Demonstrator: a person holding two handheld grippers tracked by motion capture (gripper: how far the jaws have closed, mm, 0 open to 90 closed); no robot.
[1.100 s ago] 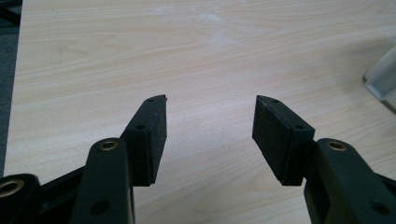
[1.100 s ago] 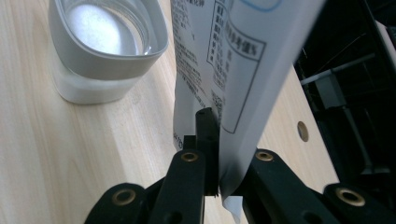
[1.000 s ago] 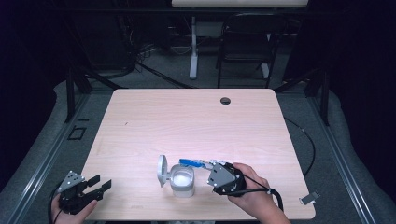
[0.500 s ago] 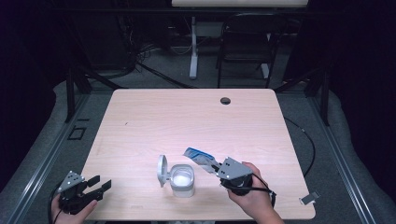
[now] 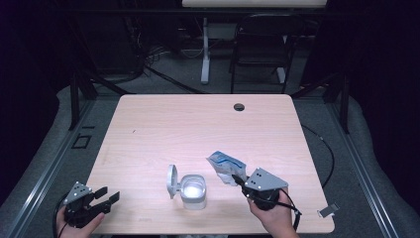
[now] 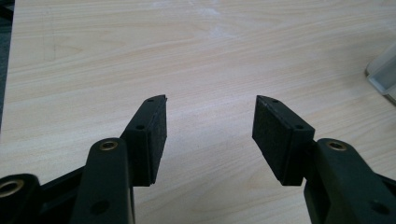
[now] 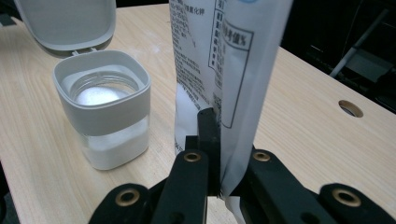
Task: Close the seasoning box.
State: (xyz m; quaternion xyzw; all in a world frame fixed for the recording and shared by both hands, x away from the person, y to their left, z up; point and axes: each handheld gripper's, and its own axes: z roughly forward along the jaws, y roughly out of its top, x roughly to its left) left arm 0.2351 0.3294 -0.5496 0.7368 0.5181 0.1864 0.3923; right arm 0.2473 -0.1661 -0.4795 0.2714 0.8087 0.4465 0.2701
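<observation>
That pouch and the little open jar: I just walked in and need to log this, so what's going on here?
A person is working at a wooden table with a gripper in each hand. The right gripper is clamped on a white and blue pouch, held beside a small jar with its flip lid open and white powder inside. The pouch is off to the side of the jar's mouth, not above it. The left gripper rests open near the table's front left corner, holding nothing.

Table point(image 5: 198, 124) – pale matt wood grain; bag point(image 7: 224, 56) glossy plastic; jar point(image 7: 105, 112) – smooth plastic.
</observation>
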